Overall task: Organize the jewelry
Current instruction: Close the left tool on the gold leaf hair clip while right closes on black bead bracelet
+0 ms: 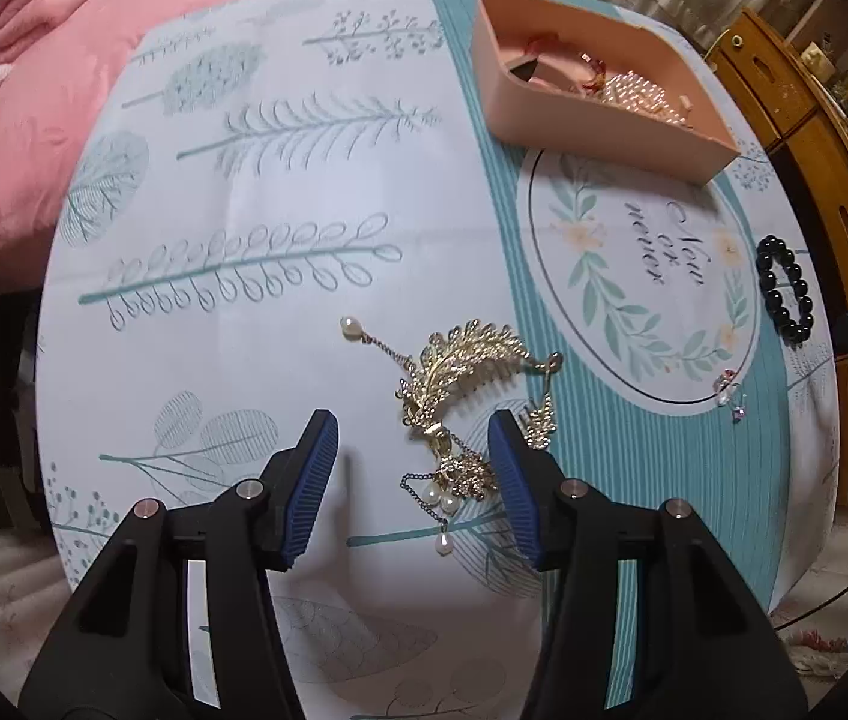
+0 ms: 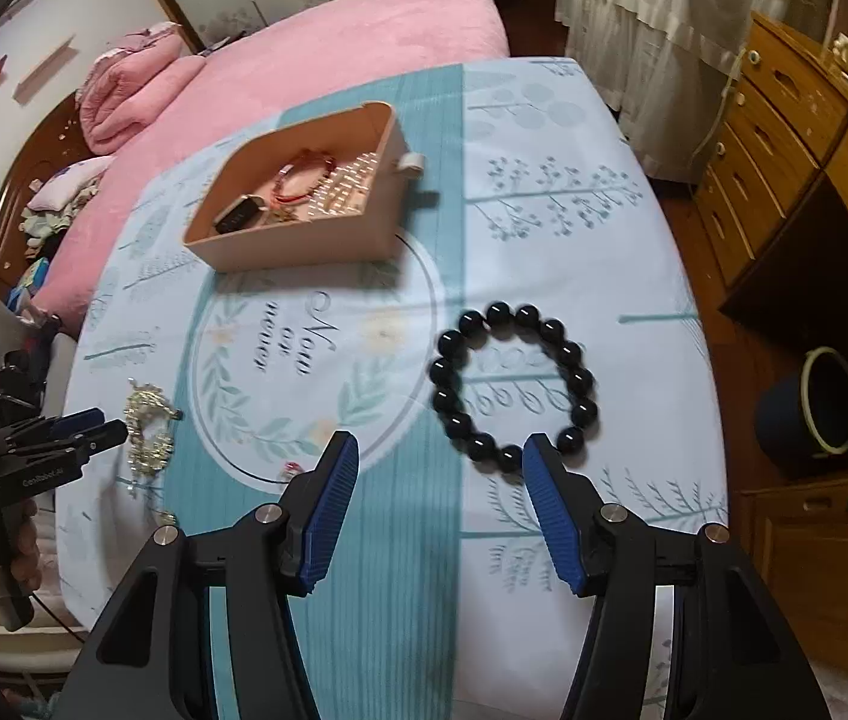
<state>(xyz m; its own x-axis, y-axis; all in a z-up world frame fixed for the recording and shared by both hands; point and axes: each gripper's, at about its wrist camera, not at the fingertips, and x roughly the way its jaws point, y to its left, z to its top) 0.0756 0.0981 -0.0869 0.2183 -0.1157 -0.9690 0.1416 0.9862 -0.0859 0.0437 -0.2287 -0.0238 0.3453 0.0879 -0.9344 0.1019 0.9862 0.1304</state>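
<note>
A gold leaf-shaped hair comb point(image 1: 466, 360) with pearl drops on chains lies on the patterned tablecloth. My left gripper point(image 1: 413, 426) hangs open just over its near end, one finger on each side and neither pad pressing it. A black bead bracelet point(image 2: 581, 380) lies flat to the right. My right gripper point(image 2: 440, 444) is open just short of its near edge, with nothing between the fingers. A pink box point(image 2: 297, 243) at the back holds a red bracelet, pearl beads and a dark item. A small pearl earring point(image 1: 730, 396) lies between the comb and the black bracelet point(image 1: 800, 288).
The table point(image 2: 634, 276) drops off at its right and near edges. A pink bed point(image 2: 363, 24) lies behind it and a wooden dresser point(image 2: 784, 120) stands to the right. A dark bin point(image 2: 784, 420) sits on the floor at right.
</note>
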